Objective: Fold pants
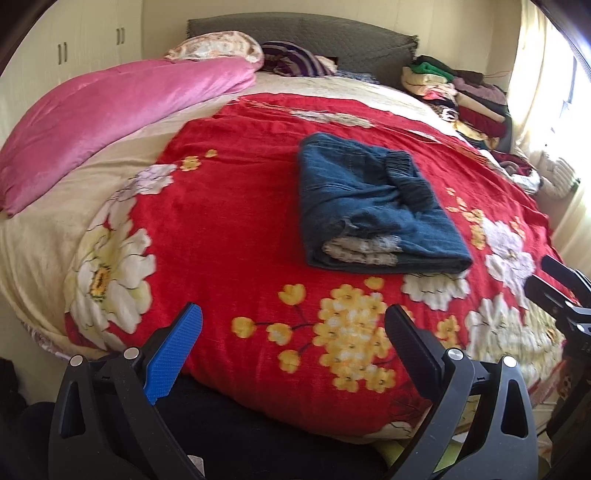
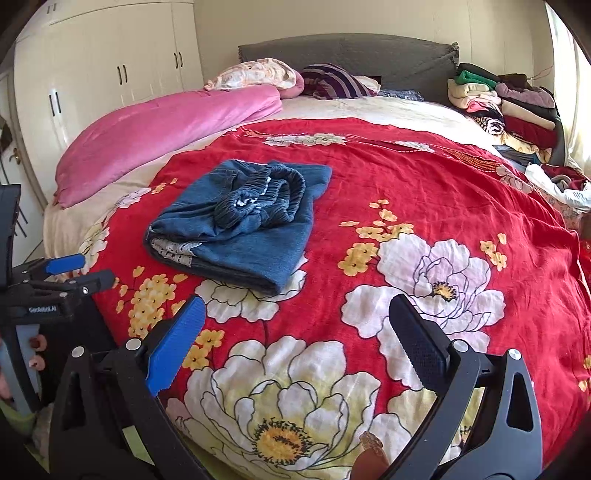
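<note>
The blue denim pants [image 1: 373,206] lie folded into a compact rectangle on the red flowered blanket [image 1: 240,229], elastic waistband on top. They also show in the right wrist view [image 2: 240,221]. My left gripper [image 1: 293,319] is open and empty, held near the bed's front edge, well short of the pants. My right gripper [image 2: 297,308] is open and empty, to the right of the pants and nearer the front. The left gripper also shows at the left edge of the right wrist view [image 2: 79,271]. The right gripper shows at the right edge of the left wrist view [image 1: 539,273].
A pink quilt [image 1: 110,122] lies along the bed's left side. Pillows [image 1: 218,46] and a grey headboard [image 1: 332,33] are at the back. A pile of folded clothes [image 1: 461,99] sits at the back right. White wardrobes [image 2: 110,66] stand on the left.
</note>
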`<state>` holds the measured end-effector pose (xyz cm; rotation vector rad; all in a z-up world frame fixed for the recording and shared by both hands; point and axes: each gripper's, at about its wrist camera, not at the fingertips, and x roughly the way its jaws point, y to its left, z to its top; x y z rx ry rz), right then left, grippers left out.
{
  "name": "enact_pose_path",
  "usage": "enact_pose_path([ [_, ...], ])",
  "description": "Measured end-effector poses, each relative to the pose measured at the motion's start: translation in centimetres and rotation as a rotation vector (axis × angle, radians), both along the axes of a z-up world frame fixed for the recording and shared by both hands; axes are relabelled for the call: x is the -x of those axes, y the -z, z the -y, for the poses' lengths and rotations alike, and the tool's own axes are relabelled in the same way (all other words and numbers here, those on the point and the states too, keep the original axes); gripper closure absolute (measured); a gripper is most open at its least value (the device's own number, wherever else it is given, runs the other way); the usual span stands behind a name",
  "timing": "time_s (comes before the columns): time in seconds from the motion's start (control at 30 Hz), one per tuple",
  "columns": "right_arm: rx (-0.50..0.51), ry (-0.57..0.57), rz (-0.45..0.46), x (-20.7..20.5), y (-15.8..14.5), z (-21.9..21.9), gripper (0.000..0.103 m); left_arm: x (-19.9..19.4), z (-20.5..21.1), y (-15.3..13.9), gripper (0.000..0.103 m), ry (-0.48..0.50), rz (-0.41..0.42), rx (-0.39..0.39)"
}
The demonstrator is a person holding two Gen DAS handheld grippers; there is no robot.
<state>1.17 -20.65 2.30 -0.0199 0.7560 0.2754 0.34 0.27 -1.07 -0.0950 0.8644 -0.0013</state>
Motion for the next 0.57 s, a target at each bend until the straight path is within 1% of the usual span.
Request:
enact_pose_path([
  [0.07, 0.000, 0.013, 0.000, -0.3, -0.2, 0.7, 0.009, -0.3, -1.3, 0.0, 0.004, -0.021, 0.006, 0.030],
  [0.17, -0.032, 0.060, -0.013, -1.3, -0.5, 3.4, 0.009, -1.3, -4.1, -0.4, 0.004, -0.097, 0.027, 0.027],
  [0.23, -0.060, 0.150, -0.023, -2.8, -0.7, 7.0, 0.009, -3.0, -6.3, -0.9, 0.004, -0.148, 0.031, 0.014],
  [0.27, -0.062, 0.173, -0.028, -3.4, -0.7, 8.3, 0.009, -4.4, -7.7, -1.0, 0.004, -0.176, 0.029, -0.009],
  [0.33, -0.042, 0.276, -0.039, -5.3, -0.7, 12.4, 0.009, -7.3, -10.1, -0.8, 0.004, -0.230, -0.001, -0.057],
  [0.37, -0.041, 0.341, -0.040, -6.5, -0.7, 15.1, 0.009, -9.0, -11.5, -0.5, 0.004, -0.259, -0.023, -0.069],
  [0.4, -0.036, 0.368, -0.045, -7.3, -0.6, 16.8, 0.009, -11.3, -13.3, 0.0, 0.004, -0.284, -0.056, -0.074],
  [0.47, 0.007, 0.456, -0.075, -9.4, 0.0, 20.6, 0.009, -15.7, -16.5, 1.0, 0.004, -0.316, -0.116, -0.075],
  [0.53, 0.065, 0.524, -0.099, -11.8, 1.0, 24.6, 0.009, -19.2, -19.0, 1.8, 0.005, -0.335, -0.144, -0.058],
  [0.57, 0.109, 0.573, -0.112, -13.2, 1.7, 26.7, 0.009, -21.0, -20.0, 2.1, 0.005, -0.347, -0.136, -0.059],
])
